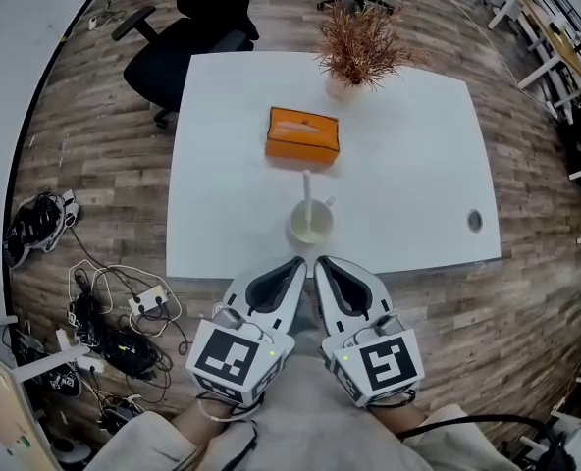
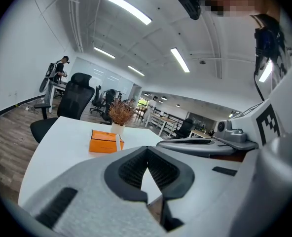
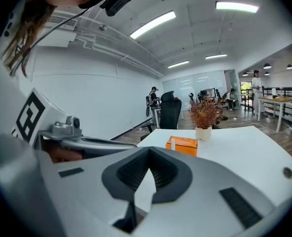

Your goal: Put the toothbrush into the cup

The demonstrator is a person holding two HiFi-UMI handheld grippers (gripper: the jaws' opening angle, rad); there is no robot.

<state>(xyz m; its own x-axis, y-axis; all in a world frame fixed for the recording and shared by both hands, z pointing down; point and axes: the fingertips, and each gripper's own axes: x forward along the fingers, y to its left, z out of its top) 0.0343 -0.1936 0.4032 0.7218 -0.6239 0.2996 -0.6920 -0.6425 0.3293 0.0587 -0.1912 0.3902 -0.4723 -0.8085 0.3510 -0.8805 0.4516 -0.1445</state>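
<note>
Head view: the toothbrush stands upright in the cup, lower centre of the white bench and near its lower edge; judged from this, the task looks done. Your left tongs and right tongs sit side by side just below the cup, apart from it; both are closed tip to tip with nothing between them, and each gripper view shows the pads meeting on empty air.

Risks (judgement):
- the cup looks light and is close to the bench edge; if you push either tongs forward you could clip the rim or the tall handle and tip it over;
- the cup is hidden behind the jaws in both gripper views, with only the brush handle showing; do not steer by those views alone.

Surface and room:
- the bench is smooth; an orange box sits at centre, a dried plant at upper centre, a round grommet at right;
- wood-plank floor; a black office chair at upper left; a tangle of cables at lower left;
- open office with strip lights overhead; distant people show in the gripper views.
</note>
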